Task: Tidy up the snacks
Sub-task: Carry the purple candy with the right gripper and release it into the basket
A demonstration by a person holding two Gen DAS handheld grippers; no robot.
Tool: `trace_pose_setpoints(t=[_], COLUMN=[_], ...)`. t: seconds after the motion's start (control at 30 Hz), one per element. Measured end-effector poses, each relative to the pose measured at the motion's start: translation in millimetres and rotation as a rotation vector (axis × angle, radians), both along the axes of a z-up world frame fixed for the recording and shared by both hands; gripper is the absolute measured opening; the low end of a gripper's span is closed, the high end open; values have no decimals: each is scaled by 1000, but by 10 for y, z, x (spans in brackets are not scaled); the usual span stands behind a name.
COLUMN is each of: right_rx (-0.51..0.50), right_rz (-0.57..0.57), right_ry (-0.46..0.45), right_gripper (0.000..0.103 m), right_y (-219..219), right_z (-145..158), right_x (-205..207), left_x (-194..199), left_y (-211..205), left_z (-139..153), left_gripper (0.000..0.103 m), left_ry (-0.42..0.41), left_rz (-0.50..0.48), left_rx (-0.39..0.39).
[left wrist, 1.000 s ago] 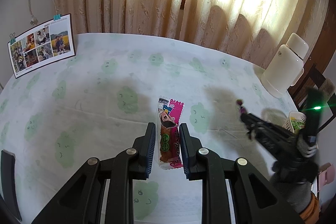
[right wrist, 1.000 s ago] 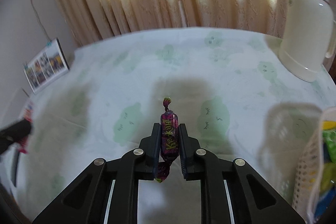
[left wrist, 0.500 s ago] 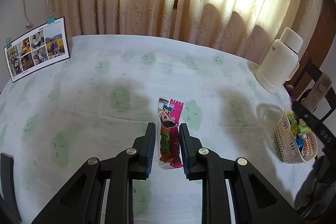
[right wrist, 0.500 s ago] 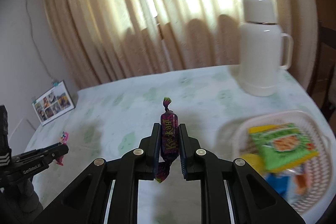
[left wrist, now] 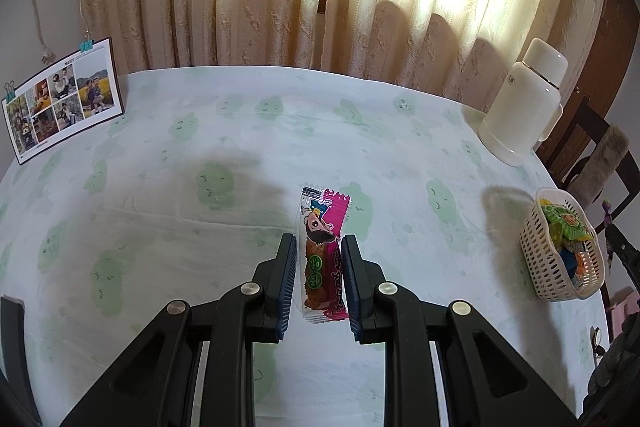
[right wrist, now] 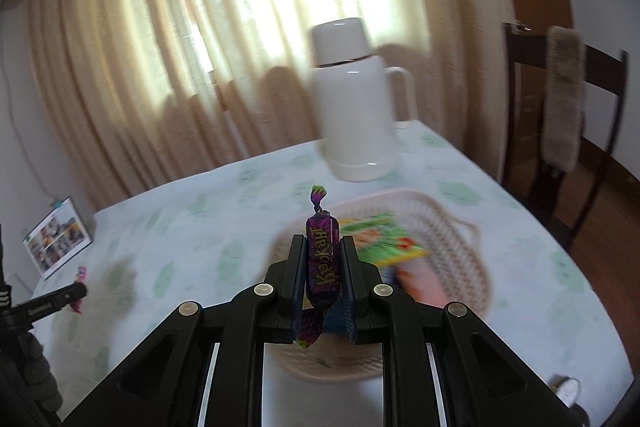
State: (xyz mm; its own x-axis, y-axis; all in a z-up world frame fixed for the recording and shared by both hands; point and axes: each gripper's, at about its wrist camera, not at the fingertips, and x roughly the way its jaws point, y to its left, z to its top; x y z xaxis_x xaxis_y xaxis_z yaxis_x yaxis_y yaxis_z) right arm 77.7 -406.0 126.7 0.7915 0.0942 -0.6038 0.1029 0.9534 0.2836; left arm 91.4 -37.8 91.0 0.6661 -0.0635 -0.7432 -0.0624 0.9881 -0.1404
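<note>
My left gripper (left wrist: 319, 245) is shut on a pink snack packet (left wrist: 323, 251) with a cartoon face and holds it above the table. My right gripper (right wrist: 323, 247) is shut on a purple wrapped candy (right wrist: 322, 259) and holds it over the near side of a cream plastic basket (right wrist: 460, 243) that holds green, yellow and pink snack packs. The basket also shows at the far right of the left wrist view (left wrist: 540, 259), with the right gripper's tip (left wrist: 618, 247) just right of it. The left gripper shows small at the left edge of the right wrist view (right wrist: 76, 293).
A white thermos jug (right wrist: 356, 107) stands behind the basket, near the table's right edge (left wrist: 520, 107). A photo calendar (left wrist: 60, 99) leans at the far left. A dark wooden chair (right wrist: 560, 131) stands off the right side. The table has a white cloth with green prints (left wrist: 200, 187).
My right gripper has swung right with the candy, from over the open cloth to above the basket. My left gripper has drawn back slightly with the pink packet still held.
</note>
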Motion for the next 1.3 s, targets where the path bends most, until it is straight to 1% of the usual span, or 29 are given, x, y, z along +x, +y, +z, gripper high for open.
trace_pose_setpoints(t=[0.07, 0.2, 0.3, 0.4, 0.53, 0.6, 0.77, 0.83, 0.9, 1.07, 1.2, 1.3], right_rx=[-10, -30, 0, 21, 37, 17, -42, -62, -72, -81, -65, -45], right_rz=[-46, -93, -116, -126, -154, -182, -267, -293, -312, -319, -309, -308], right_ry=[8, 22, 29, 21, -1, -17, -62, -78, -93, -115, -123, -130], right_gripper=[17, 19, 21, 27, 28, 28, 29, 31, 35, 42, 44, 46], right_y=[-118, -229, -336, -395, -463, -476, -505, -509, -518, -508, -528, -556], right_z=[-45, -122, -197, -218, -232, -234, -263, -271, -277, -291, -306, -311], right_x=[-57, -120, -148, -177, -219, -246, -344, -376, -404, -430, -450, -475], left_x=[-1, -5, -3, -8, -13, -18, -64, -76, -80, -76, -54, -7], left_y=[-26, -93, -131, -177, -256, -326, -607, -757, -906, -1297, -1657, -1892], left_z=[-8, -17, -14, -6, 17, 43, 142, 186, 219, 274, 280, 248], left_gripper=[21, 21, 21, 21, 21, 21, 21, 21, 21, 21, 21, 21], left_ry=[1, 3, 3, 6, 8, 7, -8, -12, -14, -9, 2, 4], left_rz=[-5, -13, -19, -20, -44, -65, -143, -181, -218, -321, -420, -464], left_rx=[6, 16, 25, 28, 28, 27, 32, 35, 40, 34, 5, 5])
